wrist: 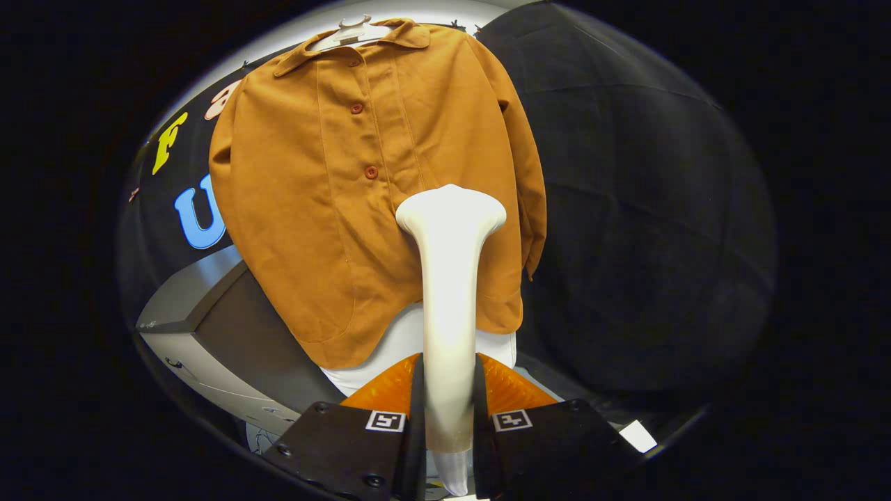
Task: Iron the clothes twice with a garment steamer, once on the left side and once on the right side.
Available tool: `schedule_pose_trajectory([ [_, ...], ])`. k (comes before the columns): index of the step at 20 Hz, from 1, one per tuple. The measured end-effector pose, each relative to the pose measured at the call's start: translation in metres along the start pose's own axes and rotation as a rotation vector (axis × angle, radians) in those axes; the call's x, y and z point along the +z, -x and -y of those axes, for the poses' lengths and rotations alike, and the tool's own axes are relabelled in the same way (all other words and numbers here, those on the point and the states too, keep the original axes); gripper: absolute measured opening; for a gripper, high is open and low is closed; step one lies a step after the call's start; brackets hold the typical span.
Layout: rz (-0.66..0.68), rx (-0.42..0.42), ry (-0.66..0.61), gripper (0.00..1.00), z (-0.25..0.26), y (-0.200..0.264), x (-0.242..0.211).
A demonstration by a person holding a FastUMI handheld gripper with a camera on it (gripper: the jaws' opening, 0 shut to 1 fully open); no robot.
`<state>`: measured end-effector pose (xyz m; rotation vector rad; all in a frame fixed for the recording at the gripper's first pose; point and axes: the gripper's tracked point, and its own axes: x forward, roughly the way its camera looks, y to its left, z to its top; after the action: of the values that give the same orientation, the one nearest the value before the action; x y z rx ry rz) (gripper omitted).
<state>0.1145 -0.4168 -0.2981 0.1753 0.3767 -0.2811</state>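
A brown button-up shirt (pixel 327 202) hangs on a white hanger (pixel 351 33) against the booth's black wall, its front facing me. A white garment steamer (pixel 450 278) stands upright between my fingers, with my gripper (pixel 449 379) shut on its handle. The steamer's wide head (pixel 450 207) is raised in front of the shirt's right half, just right of the button row and about level with the lower buttons. Whether the head touches the cloth I cannot tell. A white layer (pixel 390 348) shows under the shirt's hem.
A grey table or cabinet (pixel 209 327) slopes away below and left of the shirt. Black cloth (pixel 647 229) covers the booth wall to the right of the shirt.
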Motion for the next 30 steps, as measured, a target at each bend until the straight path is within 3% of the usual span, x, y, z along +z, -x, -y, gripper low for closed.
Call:
schedule_pose_trajectory([
  [8, -0.077, -0.005, 0.016, 0.31, -0.003, 0.03, -0.052],
  [14, -0.037, 0.023, 0.037, 0.31, -0.027, 0.07, -0.046],
  [21, 0.08, 0.059, 0.051, 0.31, -0.065, 0.112, 0.013],
  [30, 0.274, 0.106, 0.06, 0.3, -0.135, 0.158, 0.127],
])
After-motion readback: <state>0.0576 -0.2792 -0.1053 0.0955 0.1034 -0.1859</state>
